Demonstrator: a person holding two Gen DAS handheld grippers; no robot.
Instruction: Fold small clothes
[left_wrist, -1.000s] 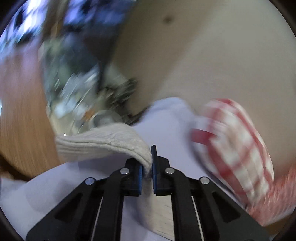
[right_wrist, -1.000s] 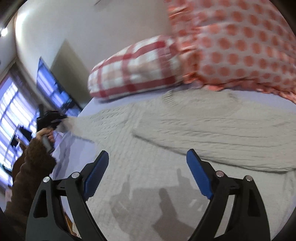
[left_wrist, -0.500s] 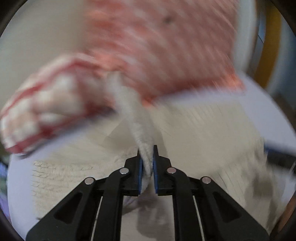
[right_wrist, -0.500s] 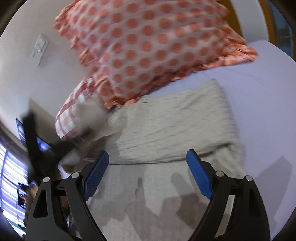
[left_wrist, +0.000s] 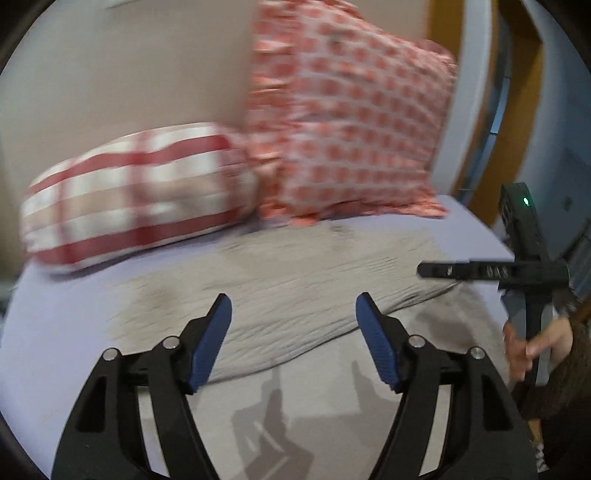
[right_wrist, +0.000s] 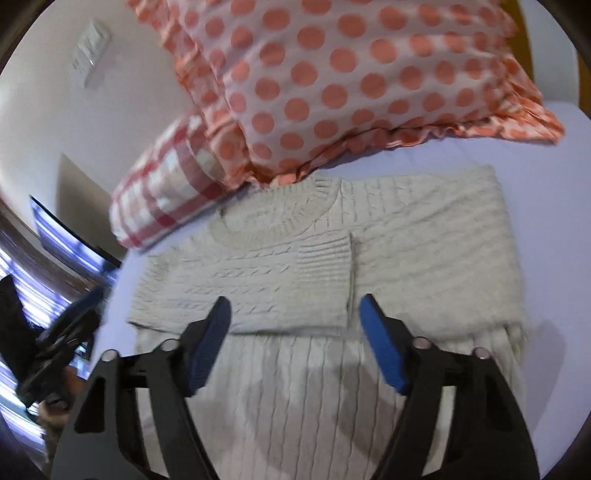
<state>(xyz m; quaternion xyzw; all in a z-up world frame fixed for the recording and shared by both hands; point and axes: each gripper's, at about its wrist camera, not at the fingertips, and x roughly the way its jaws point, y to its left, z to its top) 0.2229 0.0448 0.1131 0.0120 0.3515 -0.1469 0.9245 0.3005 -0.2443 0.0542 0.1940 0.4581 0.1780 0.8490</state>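
A cream cable-knit sweater (right_wrist: 295, 280) lies flat on the lilac bed sheet (right_wrist: 554, 206), both sleeves folded in across its chest; the left sleeve cuff (right_wrist: 325, 266) lies near the middle. It also shows in the left wrist view (left_wrist: 295, 288). My left gripper (left_wrist: 293, 332) is open and empty above the sweater. My right gripper (right_wrist: 295, 332) is open and empty above the sweater's lower body. The right gripper also shows in the left wrist view (left_wrist: 517, 273), and the left gripper, blurred, in the right wrist view (right_wrist: 62, 332).
A red polka-dot pillow (right_wrist: 351, 85) and a red checked pillow (right_wrist: 166, 192) lean against the wall at the head of the bed. A dark screen (right_wrist: 66, 236) stands at the left. The bed's right edge meets a yellow and grey wall (left_wrist: 517, 110).
My left gripper carried the left sleeve across the sweater, let it go and opened. The sleeve now lies folded on the chest. My right gripper stayed open and shifted its view over the sweater.
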